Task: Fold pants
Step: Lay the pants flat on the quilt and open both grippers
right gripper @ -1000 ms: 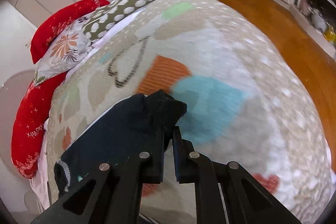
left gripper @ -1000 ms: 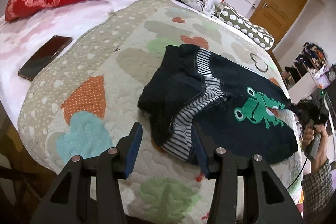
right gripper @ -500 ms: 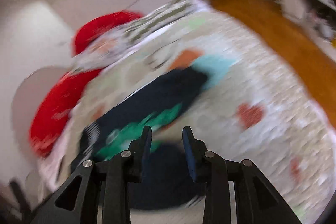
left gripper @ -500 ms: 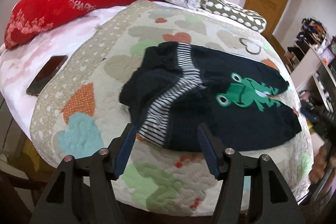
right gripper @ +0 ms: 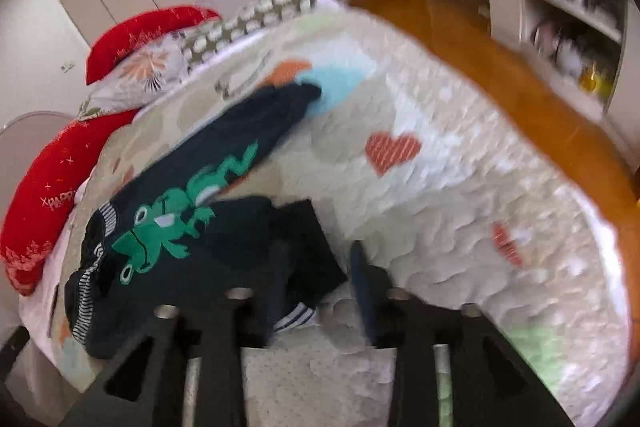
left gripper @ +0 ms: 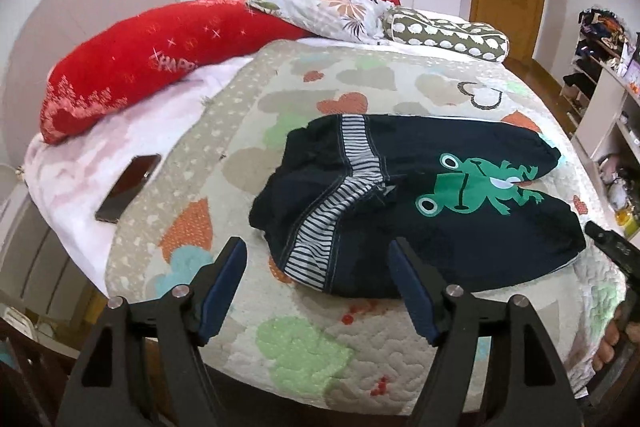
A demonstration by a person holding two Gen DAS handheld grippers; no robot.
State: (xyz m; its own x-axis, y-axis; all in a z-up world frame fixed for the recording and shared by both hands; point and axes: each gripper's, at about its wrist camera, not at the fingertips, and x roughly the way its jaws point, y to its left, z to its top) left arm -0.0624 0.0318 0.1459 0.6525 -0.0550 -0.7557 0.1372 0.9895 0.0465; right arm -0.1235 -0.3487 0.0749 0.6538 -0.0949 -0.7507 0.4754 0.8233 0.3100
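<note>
Dark navy pants with a green frog print and a striped band lie spread on the quilted bed, waist to the left and both legs to the right. My left gripper hovers in front of the waist end, its jaws opening with nothing between them. In the blurred right wrist view the pants lie to the left. My right gripper hangs over the near leg's hem, its jaws opening and not pressing the cloth. The right gripper also shows at the left wrist view's right edge, with a hand below it.
A dark phone lies on the pink sheet at left. A red pillow, a floral pillow and a dotted pillow line the head of the bed. Cluttered shelves and a wooden floor flank the right side.
My right gripper let go of the leg end it was shut on and drew back toward the near hem. My left gripper pulled back and up from the waistband, its jaws wider.
</note>
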